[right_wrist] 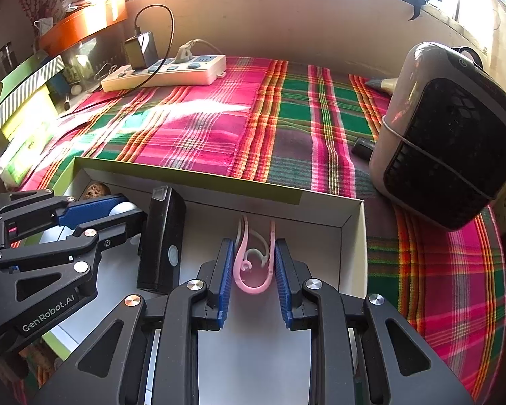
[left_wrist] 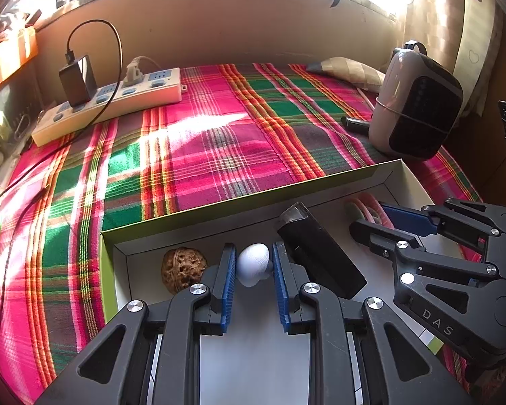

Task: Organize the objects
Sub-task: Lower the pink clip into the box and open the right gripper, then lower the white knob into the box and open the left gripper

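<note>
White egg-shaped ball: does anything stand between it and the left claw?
Nothing visible: the white egg-shaped ball sits between the left claw's blue pads inside the box, with the walnut left and black device right.

Blown-out window glare behind, sunlit cloth [left_wrist: 192, 128], dark fisheye-warped corners.

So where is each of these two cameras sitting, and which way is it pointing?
Left wrist view: sits on the left tool, looking forward along its fingers at a white egg-shaped object in the box; the right tool shows at right.
Right wrist view: sits on the right tool, looking at a pink clip; the left tool shows at left.
Shared: box, black device, walnut, plaid cloth, power strip, heater.
</note>
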The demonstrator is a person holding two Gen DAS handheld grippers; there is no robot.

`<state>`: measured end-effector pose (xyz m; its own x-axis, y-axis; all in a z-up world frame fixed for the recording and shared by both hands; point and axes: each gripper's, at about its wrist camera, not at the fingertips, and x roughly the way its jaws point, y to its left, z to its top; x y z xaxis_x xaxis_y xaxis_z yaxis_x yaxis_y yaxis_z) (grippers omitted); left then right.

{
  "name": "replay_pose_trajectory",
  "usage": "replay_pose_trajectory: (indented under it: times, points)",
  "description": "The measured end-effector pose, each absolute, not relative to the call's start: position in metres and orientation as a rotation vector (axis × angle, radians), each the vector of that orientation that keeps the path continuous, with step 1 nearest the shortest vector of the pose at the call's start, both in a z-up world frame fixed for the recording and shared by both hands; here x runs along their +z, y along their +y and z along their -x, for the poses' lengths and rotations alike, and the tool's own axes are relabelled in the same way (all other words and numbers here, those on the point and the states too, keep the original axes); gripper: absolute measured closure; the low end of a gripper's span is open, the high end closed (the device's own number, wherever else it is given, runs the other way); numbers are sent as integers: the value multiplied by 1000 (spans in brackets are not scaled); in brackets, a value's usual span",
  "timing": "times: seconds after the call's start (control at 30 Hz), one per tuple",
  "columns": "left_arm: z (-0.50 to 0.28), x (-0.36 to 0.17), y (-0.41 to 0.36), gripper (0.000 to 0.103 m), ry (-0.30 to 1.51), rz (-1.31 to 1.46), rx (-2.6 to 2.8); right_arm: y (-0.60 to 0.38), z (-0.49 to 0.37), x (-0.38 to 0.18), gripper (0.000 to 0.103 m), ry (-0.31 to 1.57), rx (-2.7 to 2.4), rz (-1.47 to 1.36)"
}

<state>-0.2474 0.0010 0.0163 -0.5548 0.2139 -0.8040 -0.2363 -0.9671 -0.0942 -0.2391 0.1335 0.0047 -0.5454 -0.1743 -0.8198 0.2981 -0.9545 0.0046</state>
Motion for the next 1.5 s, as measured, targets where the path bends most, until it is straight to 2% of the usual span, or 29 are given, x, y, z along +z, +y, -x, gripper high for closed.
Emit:
replay_pose_trajectory:
  times: [0.37, 0.4, 0.47, 0.53, 0.87, 1.0, 1.07, 1.5]
  points:
    - [249, 16, 0, 78, 30, 1327, 2570, 135, 240, 4, 77, 185, -2546, -1323]
    - [249, 16, -1, 78, 29, 1329, 2572, 135, 240, 4, 76, 185, -2548, -1322]
    - [249, 16, -2, 76, 27, 1332, 2572, 136, 240, 4, 63, 178, -2552, -1320]
    - [249, 16, -3, 73, 29, 1334, 2573, 137, 240, 4, 60, 165, -2548, -1322]
    - [247, 17, -4, 64, 18, 1336, 2585, 138, 238, 5, 59, 150, -2565, -1323]
    - [246, 19, -5, 63, 6, 1336, 2591, 140, 237, 7, 58, 140, -2573, -1324]
    - [244, 21, -6, 62, 0, 1328, 2592, 141, 236, 8, 52, 131, -2573, -1320]
    - [227, 35, -9, 61, -19, 1289, 2625, 139, 224, 17, 52, 128, -2596, -1300]
